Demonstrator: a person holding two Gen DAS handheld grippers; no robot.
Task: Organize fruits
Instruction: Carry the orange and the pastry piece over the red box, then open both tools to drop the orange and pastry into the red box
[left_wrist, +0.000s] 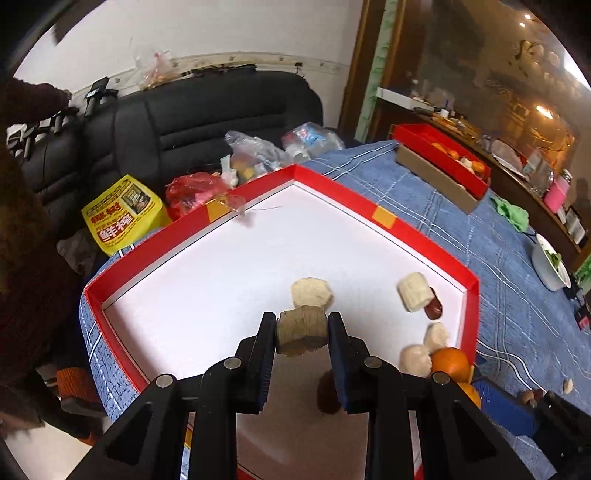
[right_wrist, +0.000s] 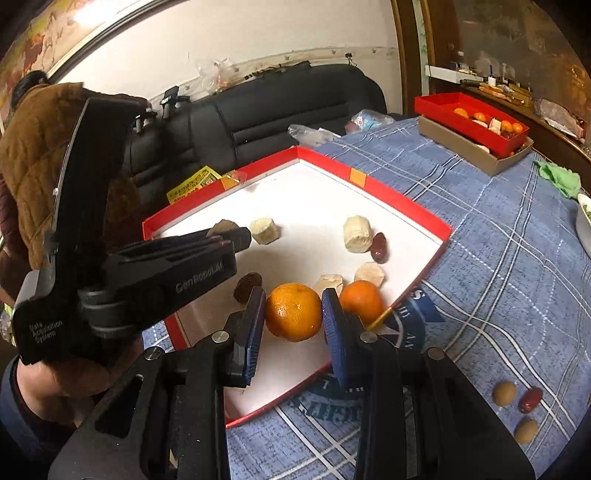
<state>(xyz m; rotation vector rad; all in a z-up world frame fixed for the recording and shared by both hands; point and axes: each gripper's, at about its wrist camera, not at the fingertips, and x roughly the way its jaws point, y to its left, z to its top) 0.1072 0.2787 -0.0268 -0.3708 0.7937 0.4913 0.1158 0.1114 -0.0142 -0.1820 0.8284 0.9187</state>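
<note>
Our left gripper (left_wrist: 302, 334) is clamped on a tan, ridged chunk (left_wrist: 302, 332), which we take for a piece of cut fruit; both pads press its sides and it hangs just above the white floor of the red-rimmed tray (left_wrist: 384, 218). Our right gripper (right_wrist: 293, 314) has an orange (right_wrist: 293, 312) between its blue pads (right_wrist: 334, 317); the pads touch or nearly touch the peel, but we cannot tell whether they are actually squeezing it, since the orange looks to rest on the tray floor.

Moving outward, the tray already holds several things: a second orange (right_wrist: 361, 301) just right of the first, four more pale chunks, one of them (right_wrist: 263, 230) just beyond the left gripper's load and another (right_wrist: 357, 233) touching a dark red date (right_wrist: 379, 248), and a brown date (right_wrist: 247, 286) near the left gripper's body. They lie scattered, not grouped by kind.

Outside the tray, on the blue plaid cloth (right_wrist: 498, 258), three small fruits wait near the right edge: two tan ones (right_wrist: 505, 393) and a red date (right_wrist: 530, 400). Farther back a smaller red box (right_wrist: 443, 101) with oranges sits on a brown carton.

We judge the job roughly midway: much fruit is gathered in the tray, two pieces are in hand, and the three loose fruits plus any sorting inside the tray remain.
</note>
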